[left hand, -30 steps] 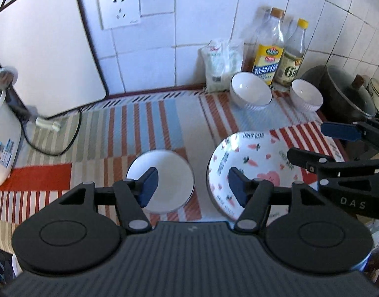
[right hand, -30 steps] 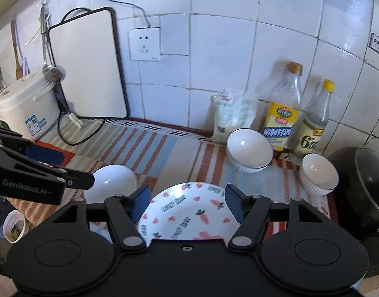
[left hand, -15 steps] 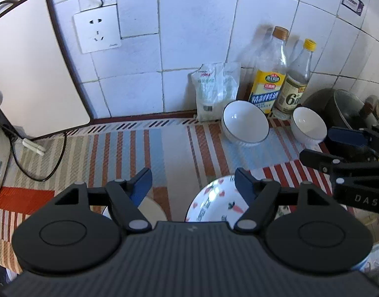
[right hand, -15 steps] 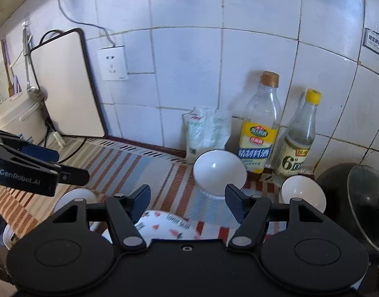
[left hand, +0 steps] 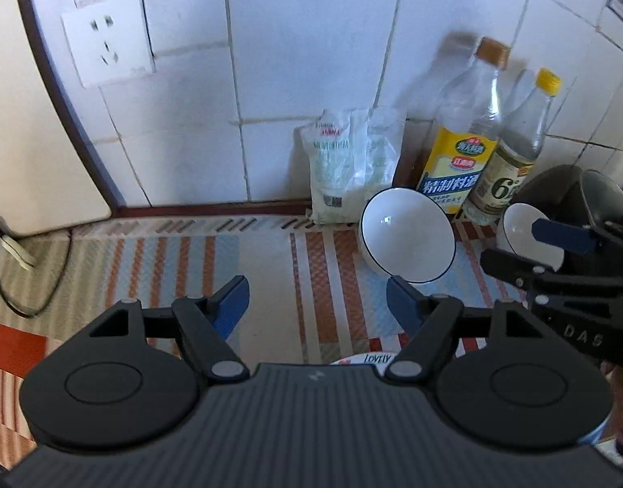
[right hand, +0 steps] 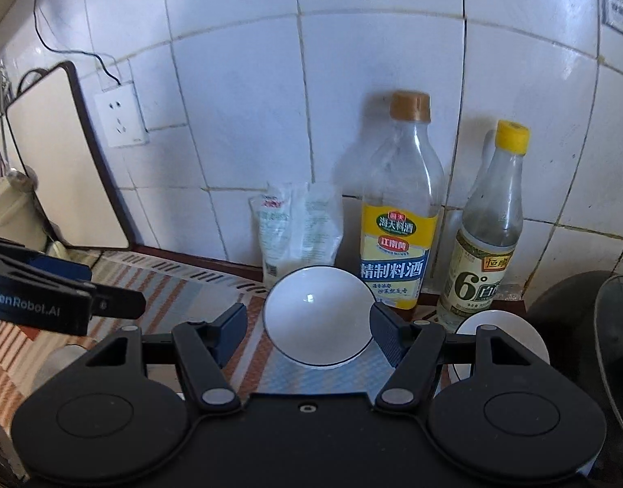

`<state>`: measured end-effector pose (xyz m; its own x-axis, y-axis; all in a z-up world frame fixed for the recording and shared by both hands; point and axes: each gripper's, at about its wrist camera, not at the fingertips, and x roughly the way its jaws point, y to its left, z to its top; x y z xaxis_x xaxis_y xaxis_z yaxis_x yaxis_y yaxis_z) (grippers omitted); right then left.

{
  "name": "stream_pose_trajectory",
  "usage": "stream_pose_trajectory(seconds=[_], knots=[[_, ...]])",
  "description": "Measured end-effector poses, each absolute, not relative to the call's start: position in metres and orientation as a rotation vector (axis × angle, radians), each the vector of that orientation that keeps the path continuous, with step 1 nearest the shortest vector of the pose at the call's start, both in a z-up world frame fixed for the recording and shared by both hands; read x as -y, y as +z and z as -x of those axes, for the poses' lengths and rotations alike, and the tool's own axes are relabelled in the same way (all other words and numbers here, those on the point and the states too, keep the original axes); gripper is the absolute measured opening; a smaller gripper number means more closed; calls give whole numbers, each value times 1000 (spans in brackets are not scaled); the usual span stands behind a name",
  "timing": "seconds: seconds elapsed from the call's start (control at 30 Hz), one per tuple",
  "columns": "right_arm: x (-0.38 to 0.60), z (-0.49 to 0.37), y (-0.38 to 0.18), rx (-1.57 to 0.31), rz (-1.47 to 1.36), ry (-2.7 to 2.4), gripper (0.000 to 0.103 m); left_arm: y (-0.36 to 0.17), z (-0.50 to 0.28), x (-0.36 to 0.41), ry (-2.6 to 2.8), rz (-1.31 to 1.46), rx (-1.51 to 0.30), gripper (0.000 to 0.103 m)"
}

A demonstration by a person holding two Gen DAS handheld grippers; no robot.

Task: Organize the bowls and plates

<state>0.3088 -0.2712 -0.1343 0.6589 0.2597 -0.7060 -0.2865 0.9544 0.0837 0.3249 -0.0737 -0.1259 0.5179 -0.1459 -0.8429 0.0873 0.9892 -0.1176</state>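
Now the larger white bowl (right hand: 317, 319) is sitting framed between the right gripper (right hand: 309, 331)'s spread, empty fingers, tilted against the seasoning bottles (right hand: 396, 219) at the wall, where half a second ago it was lying farther ahead. The left gripper (left hand: 315, 305), also released and carrying nothing, is hovering over bare striped cloth (left hand: 270, 268). The patterned plate (left hand: 368, 358) has slid almost out of sight beneath it, so a bowl is probably being fetched first.

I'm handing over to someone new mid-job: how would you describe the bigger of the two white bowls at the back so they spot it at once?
Start at the white tiled wall, where two bottles stand beside a white bag. The bowl sits on the striped cloth in front of the yellow-labelled bottle. It has a thin dark rim line and is larger than the smaller bowl to its right.
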Motion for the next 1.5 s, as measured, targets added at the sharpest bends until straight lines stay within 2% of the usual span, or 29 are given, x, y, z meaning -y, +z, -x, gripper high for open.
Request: stream_pose_trajectory(seconds=[0.13, 0.37, 0.57, 0.6, 0.7, 0.83, 0.93, 1.0, 1.07, 1.13, 1.2, 1.5], knots=[[283, -329, -164, -832, -10, 287, 71, -146, -344, 84, -152, 82, -1029, 72], [317, -361, -208, -949, -270, 276, 71, -178, -384, 110, -196, 107, -1043, 69], [316, -379, -226, -986, -288, 251, 71, -205, -408, 125, -178, 77, -1069, 64], [315, -382, -230, -997, -287, 247, 69, -208, -410, 125, -180, 81, -1073, 61], [315, -390, -240, -1028, -285, 223, 65, -217, -415, 125, -193, 109, -1082, 35], [318, -397, -245, -1033, -366, 212, 64, -227, -422, 127, -178, 117, -1120, 31], [315, -402, -250, -1053, -351, 201, 55, -235, -427, 126, -172, 133, -1156, 27], [315, -406, -256, -1077, -375, 193, 39, -239, -430, 126, -175, 149, -1179, 22], [318, -407, -258, -1087, -422, 175, 34, -242, -430, 125, -181, 171, -1195, 21], [321, -406, -259, -1089, -445, 155, 24, -242, -428, 124, -200, 187, -1198, 16], [322, -406, -259, -1096, -430, 136, 14, -242, -427, 130, -197, 159, -1191, 16], [329, -388, -239, -1105, -417, 149, 14, -213, -404, 138, -241, 98, -1172, 15]])
